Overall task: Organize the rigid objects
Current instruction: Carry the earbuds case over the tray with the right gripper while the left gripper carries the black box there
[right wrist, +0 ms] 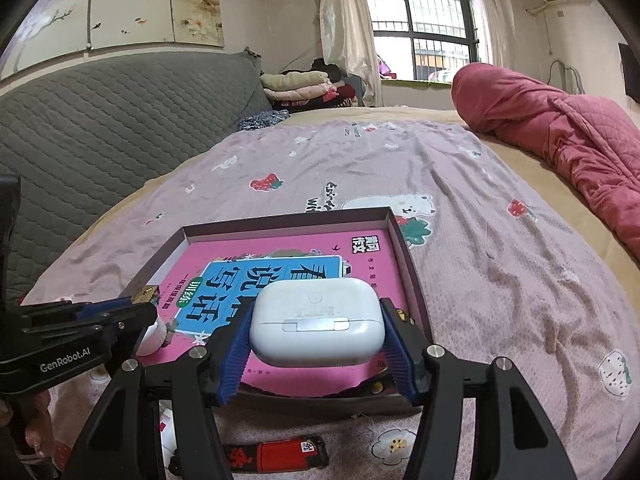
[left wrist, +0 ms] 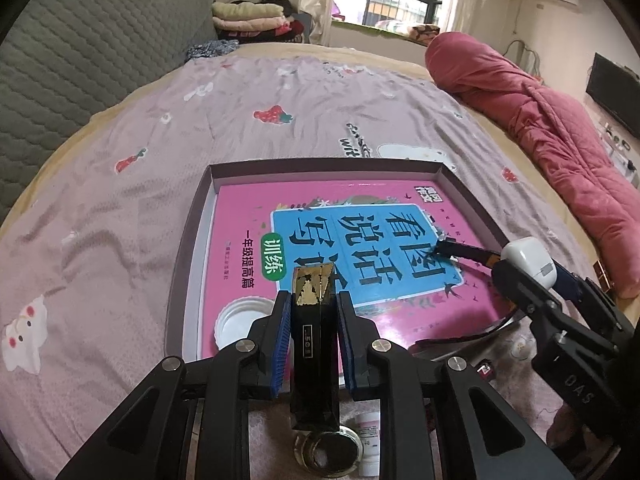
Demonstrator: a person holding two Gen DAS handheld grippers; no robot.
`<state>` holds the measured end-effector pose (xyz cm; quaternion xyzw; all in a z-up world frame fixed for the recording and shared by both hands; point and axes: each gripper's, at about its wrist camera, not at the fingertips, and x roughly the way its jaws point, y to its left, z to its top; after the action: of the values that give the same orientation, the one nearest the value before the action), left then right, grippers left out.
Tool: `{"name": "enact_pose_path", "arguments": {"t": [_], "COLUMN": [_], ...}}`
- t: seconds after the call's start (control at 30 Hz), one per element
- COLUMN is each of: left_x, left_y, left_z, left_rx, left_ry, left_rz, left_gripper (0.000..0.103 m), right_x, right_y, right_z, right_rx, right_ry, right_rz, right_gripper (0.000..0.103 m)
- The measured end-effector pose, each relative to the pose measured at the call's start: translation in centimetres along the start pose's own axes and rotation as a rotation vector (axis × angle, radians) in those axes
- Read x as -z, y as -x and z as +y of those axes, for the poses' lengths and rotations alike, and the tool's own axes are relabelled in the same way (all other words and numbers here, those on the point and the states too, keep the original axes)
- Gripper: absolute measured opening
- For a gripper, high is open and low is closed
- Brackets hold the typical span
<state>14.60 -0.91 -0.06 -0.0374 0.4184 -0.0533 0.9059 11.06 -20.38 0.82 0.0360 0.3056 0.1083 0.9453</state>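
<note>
Left wrist view: left gripper [left wrist: 313, 312] clamped on a black-and-gold box [left wrist: 314, 320] above the tray [left wrist: 188, 248]. The pink book [left wrist: 360, 252] and a white lid [left wrist: 240, 320] already lay inside; a glass jar [left wrist: 326, 454] and small tube [left wrist: 370, 448] remained outside on the bed.

Right wrist view: right gripper [right wrist: 316, 340] clamped on a smooth white earbud case [right wrist: 318, 320] over the tray's near edge. A red lighter [right wrist: 276, 456] remained outside.

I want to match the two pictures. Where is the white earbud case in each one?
Left wrist view: the white earbud case is at the right edge, held by the right hand-held gripper over the tray.
Right wrist view: it sits low in the centre, between the blue pads.
Shared landmark: the pink book in the tray.
</note>
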Motion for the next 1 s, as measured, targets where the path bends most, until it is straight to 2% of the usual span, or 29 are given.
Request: {"name": "enact_pose_path", "arguments": {"t": [0.7, 1.0], "left_x": [-1.5, -0.8], "left_y": [-3.6, -4.2], "left_z": [-0.2, -0.3], "left_rx": [-0.007, 0.002], "left_ry": [-0.010, -0.004], "left_rz": [0.034, 0.047], "left_gripper": [0.022, 0.023], "right_x": [0.0, 0.1], "right_y": [-1.3, -1.8], "right_z": [0.6, 0.6], "right_rx": [0.004, 0.011], "right_ry": [0.045, 0.056], "right_rz": [0.010, 0.020], "right_gripper": [0.060, 0.060]}}
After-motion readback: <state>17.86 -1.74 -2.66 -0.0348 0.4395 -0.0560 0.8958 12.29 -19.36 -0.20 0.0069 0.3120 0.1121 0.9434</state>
